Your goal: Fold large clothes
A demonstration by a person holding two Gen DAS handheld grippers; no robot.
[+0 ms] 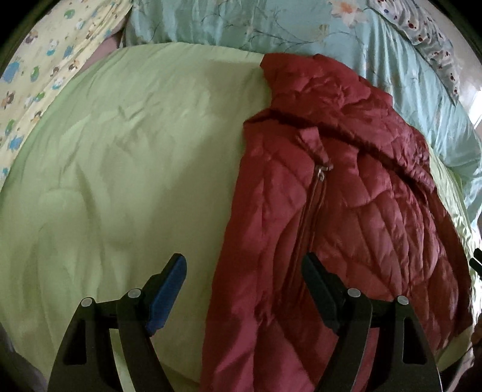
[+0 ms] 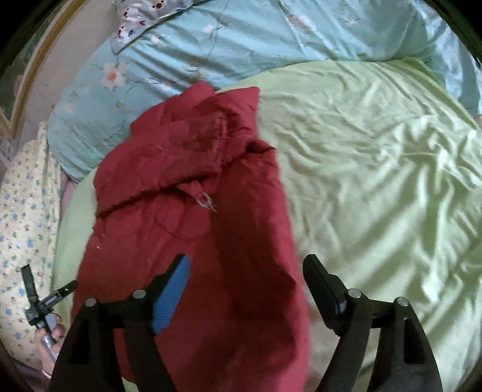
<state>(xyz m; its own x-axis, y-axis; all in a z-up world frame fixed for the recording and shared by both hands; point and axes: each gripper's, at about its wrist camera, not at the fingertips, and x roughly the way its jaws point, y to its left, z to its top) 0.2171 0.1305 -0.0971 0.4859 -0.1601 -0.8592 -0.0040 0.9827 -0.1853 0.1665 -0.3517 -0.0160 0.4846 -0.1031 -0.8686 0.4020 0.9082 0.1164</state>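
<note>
One red quilted jacket point(image 1: 346, 193) lay on one light green sheet point(image 1: 120, 169), with one metal zipper pull point(image 1: 323, 170) on its front. Beyond the jacket's far end lay one pale blue floral quilt point(image 1: 241, 24), and one spotted cloth point(image 1: 427, 33) rested on that quilt. Along the green sheet's edge ran one yellow cartoon-print cloth point(image 1: 39, 75). Two grippers were counted: the left gripper point(image 1: 244, 265) and the right gripper point(image 2: 245, 265), each with two fingers, one blue-padded. One hand point(image 2: 49, 336) showed beside the jacket.
</note>
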